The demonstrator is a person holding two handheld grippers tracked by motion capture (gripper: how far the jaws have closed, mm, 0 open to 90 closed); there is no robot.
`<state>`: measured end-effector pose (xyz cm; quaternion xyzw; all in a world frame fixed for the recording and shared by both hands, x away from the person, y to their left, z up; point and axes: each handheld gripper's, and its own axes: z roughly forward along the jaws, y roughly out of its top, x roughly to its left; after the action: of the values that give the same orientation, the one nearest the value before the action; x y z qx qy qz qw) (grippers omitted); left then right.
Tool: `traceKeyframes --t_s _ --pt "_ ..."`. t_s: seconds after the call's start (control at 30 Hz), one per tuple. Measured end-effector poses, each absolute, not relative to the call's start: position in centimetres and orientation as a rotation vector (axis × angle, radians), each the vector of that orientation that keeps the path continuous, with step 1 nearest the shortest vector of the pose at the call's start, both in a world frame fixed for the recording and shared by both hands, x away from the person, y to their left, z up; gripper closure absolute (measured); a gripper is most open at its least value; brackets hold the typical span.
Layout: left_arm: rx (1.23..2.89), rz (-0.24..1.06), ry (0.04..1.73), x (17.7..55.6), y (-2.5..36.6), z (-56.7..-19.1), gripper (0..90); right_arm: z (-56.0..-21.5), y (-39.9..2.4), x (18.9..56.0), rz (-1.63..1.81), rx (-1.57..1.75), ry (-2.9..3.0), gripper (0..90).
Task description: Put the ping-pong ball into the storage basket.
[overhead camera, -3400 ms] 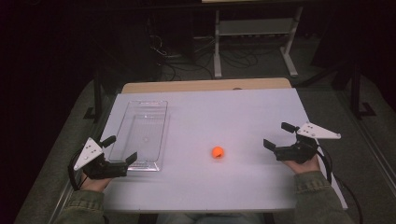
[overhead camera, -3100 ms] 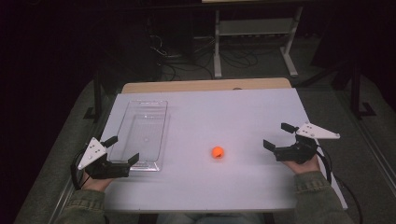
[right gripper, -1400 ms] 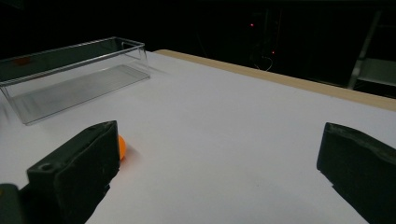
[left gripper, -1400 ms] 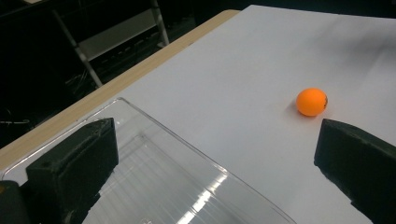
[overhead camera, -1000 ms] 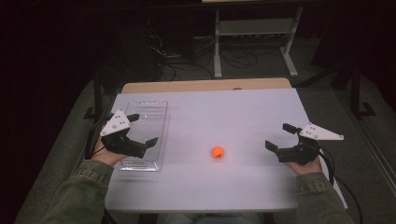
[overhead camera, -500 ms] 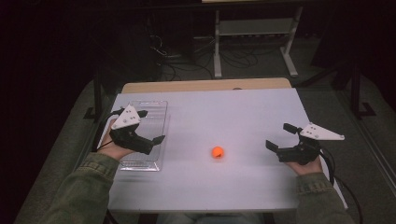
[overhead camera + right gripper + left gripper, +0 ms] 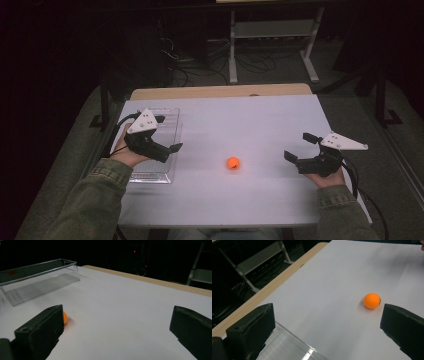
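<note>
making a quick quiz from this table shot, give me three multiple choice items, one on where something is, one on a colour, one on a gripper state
1. Where does the ball lie?
A. inside the clear plastic tray
B. on the bare white table top, between the two hand-held grippers
C. between the jaws of the right hand-held gripper

2. What colour is the ball?
A. orange
B. green
C. blue

3. How does the left hand-held gripper stand?
A. shut on the ball
B. shut on the tray rim
C. open, holding nothing

Answers:
1 B: the high view shows the ball on the white table top, to the right of the clear plastic tray and apart from the right hand-held gripper.
2 A: it shows orange in both the high view and the left gripper view.
3 C: in the left gripper view the jaws stand wide apart, with the ball lying beyond them.
</note>
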<state>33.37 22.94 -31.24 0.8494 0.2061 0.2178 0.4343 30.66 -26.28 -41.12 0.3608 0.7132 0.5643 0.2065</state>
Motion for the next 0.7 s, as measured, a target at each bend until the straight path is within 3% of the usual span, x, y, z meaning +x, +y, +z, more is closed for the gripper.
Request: traceKeyframes --t_s 0.7 --pt "2.179 0.510 0.452 35.0 20.4 -30.5 0.0 -41.1 -26.3 30.7 1.576 1.003 1.987 0.0"
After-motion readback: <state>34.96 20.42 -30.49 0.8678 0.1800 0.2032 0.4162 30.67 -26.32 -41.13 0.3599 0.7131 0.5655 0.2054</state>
